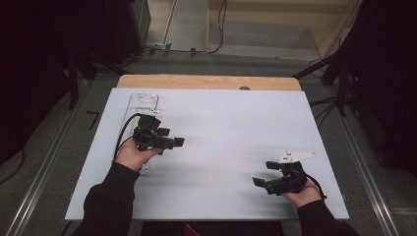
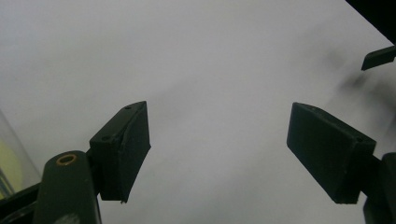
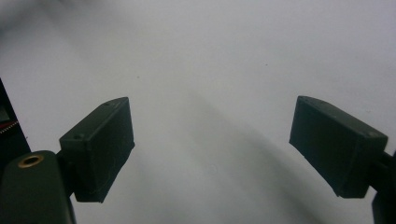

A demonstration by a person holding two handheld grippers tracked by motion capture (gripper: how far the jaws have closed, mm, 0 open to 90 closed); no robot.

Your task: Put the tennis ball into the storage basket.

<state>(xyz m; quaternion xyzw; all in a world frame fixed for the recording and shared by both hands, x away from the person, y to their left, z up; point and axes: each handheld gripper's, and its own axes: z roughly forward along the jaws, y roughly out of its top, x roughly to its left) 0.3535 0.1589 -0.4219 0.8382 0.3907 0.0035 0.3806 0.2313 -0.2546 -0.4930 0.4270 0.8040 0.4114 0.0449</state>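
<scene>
A person holds my left gripper (image 1: 172,136) over the left part of the white table sheet (image 1: 221,123). It points right, and its jaws stand apart with nothing between them. In the left gripper view the left gripper (image 2: 219,121) frames bare white sheet. My right gripper (image 1: 264,173) rests low near the front right, pointing left, a grey three-cornered plate (image 1: 295,157) on top. In the right gripper view the right gripper (image 3: 212,112) is open over the white surface, with nothing in it. One jaw of the right gripper (image 2: 378,57) shows at the top right of the left gripper view.
A clear plastic container (image 1: 142,104) lies along the sheet's left side, partly under the left hand. Its clear wall and something yellow (image 2: 9,168) inside appear at the lower left of the left gripper view. A wooden table edge (image 1: 206,81) runs behind the sheet. Dark stands and cables flank the table.
</scene>
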